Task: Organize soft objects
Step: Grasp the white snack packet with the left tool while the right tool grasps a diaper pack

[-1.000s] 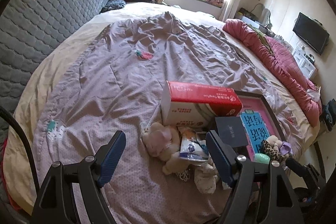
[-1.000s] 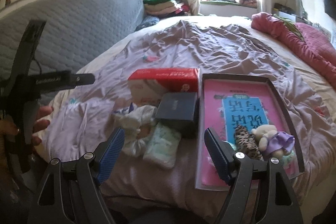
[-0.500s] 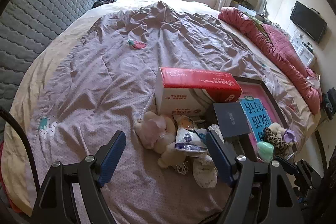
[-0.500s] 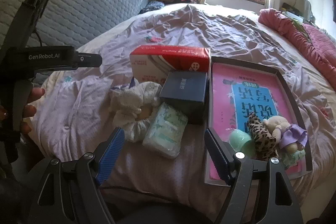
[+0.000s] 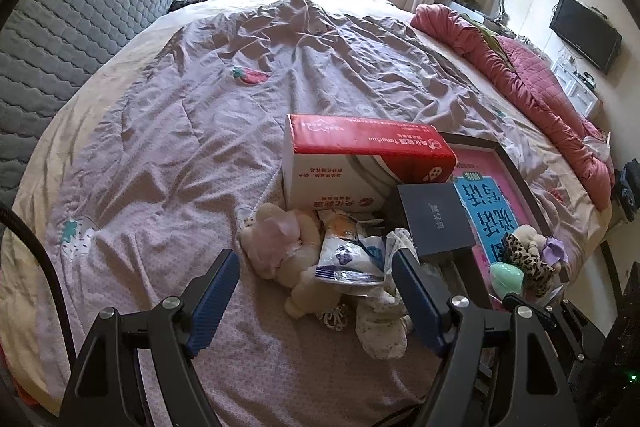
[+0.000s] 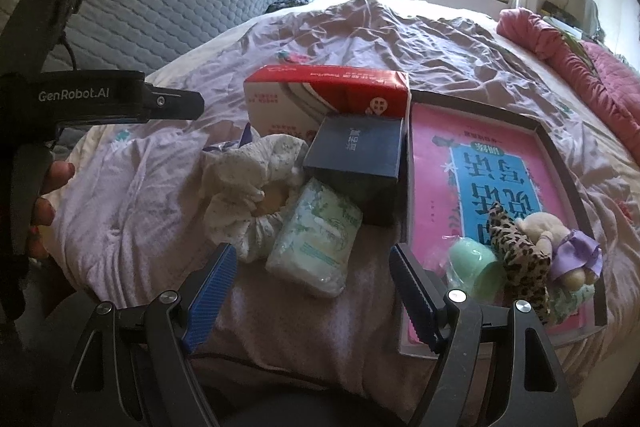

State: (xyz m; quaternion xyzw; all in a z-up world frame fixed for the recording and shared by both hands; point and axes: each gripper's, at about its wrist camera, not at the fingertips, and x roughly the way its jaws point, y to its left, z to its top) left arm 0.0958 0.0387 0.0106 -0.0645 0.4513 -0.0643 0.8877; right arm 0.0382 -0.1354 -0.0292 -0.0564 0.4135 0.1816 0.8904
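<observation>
A heap of soft things lies on the bed's near edge: a cream plush toy (image 5: 280, 239), a plastic packet (image 5: 348, 259), a white ruffled cloth (image 6: 248, 183) and a green tissue pack (image 6: 316, 243). A pink tray (image 6: 556, 147) holds a leopard-print plush (image 6: 520, 247), a small doll in purple (image 6: 568, 251) and a mint cup (image 6: 476, 267). My left gripper (image 5: 316, 295) is open just short of the plush and packet. My right gripper (image 6: 312, 295) is open just short of the tissue pack. Both are empty.
A red and white tissue box (image 5: 360, 163) and a dark blue box (image 6: 356, 151) stand behind the heap. A lilac quilt (image 5: 200, 115) covers the bed, with a pink duvet (image 5: 540, 87) along its right side. A grey padded headboard (image 5: 80, 11) is at left.
Both grippers have moved closer to the heap and tilted down; the objects now sit larger and higher in both views. Both stay open. Nothing on the bed has moved.
</observation>
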